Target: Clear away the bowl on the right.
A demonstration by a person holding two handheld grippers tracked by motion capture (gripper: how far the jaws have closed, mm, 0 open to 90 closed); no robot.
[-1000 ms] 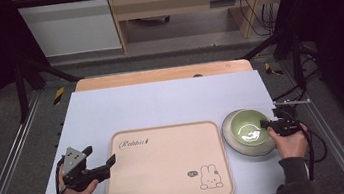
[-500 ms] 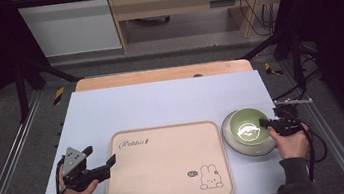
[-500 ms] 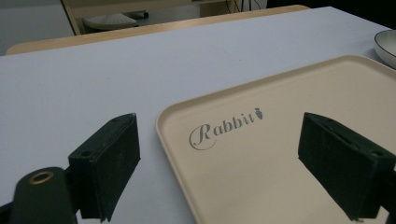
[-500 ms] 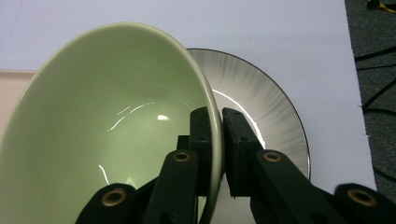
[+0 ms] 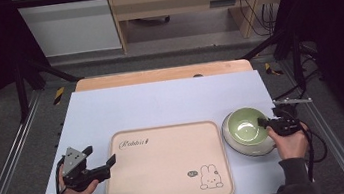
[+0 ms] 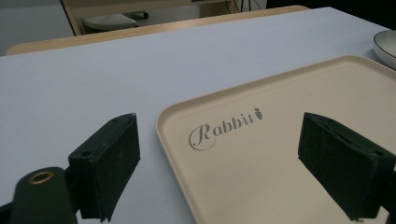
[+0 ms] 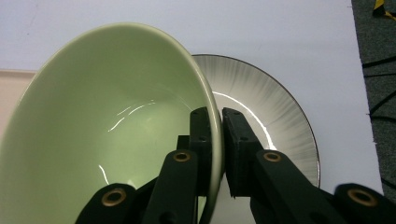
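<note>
The right tongs (image 7: 215, 140) are clamped on the rim of the green bowl (image 7: 107, 126), one jaw inside the wall and one outside. In the right gripper view the bowl looks tilted, its near side raised, while the white plate (image 7: 275, 126) with a dark edge lies under and behind it. In the high view the bowl (image 5: 245, 125) sits over the plate (image 5: 236, 144) at the right of the worktop (image 5: 161, 103), just beside the right edge of the beige tray (image 5: 163, 163). Whether the bowl's foot is touching the plate or has just cleared it is hard to tell from these angles.

The left tongs (image 6: 224, 163) are spread wide and grip nothing. They hover at the tray's (image 6: 289, 154) near left corner, one jaw over the bare worktop (image 6: 93, 79) and the other over the tray surface near the word "Rabbit". In the high view the left tongs (image 5: 99, 162) point at the tray's left edge.

As I read it, the work is moving the dishes onto the tray. The grasp on the bowl is made, which is the first step. Left to do: lift the bowl off the plate, carry it across to the tray, set it down, and likely bring the plate after. The tray is bare, so little is done so far.
</note>
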